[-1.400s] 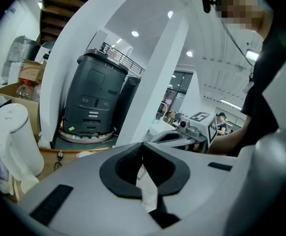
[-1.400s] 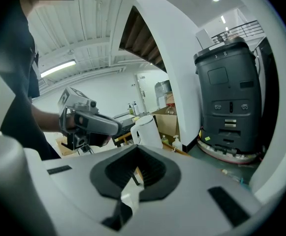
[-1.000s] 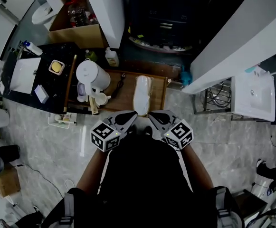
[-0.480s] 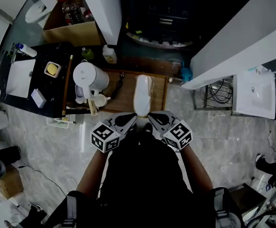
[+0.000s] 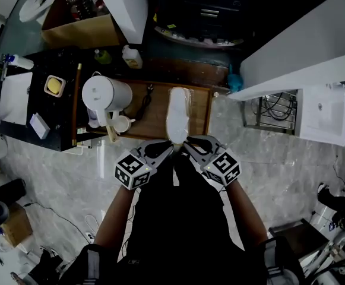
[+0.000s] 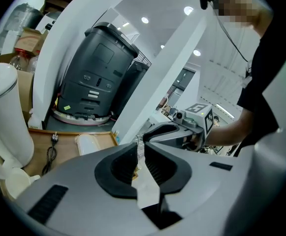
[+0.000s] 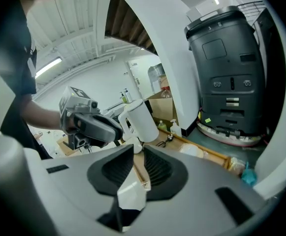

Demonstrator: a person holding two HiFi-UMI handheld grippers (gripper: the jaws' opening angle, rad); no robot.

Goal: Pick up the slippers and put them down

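A pair of white slippers [image 5: 178, 113] lies stacked lengthwise on a wooden tray [image 5: 201, 108]; it also shows in the left gripper view [image 6: 90, 143] and in the right gripper view [image 7: 192, 150]. My left gripper [image 5: 165, 149] and right gripper [image 5: 191, 145] hover side by side just short of the slippers' near end, tips angled toward each other. Both pairs of jaws have just been opening. Each now shows a narrow gap with nothing in it, the left gripper [image 6: 140, 154] and the right gripper [image 7: 138, 156] alike.
A white kettle [image 5: 104, 94] and a small cup [image 5: 123, 123] stand on the tray's left part, with a black cord beside them. A black counter [image 5: 59, 114] lies further left. A dark round-based machine [image 6: 96, 77] stands behind the tray between white slanted panels.
Both grippers have sunk and their tips now sit closer to the slippers' near end. The slippers stay in place on the tray.
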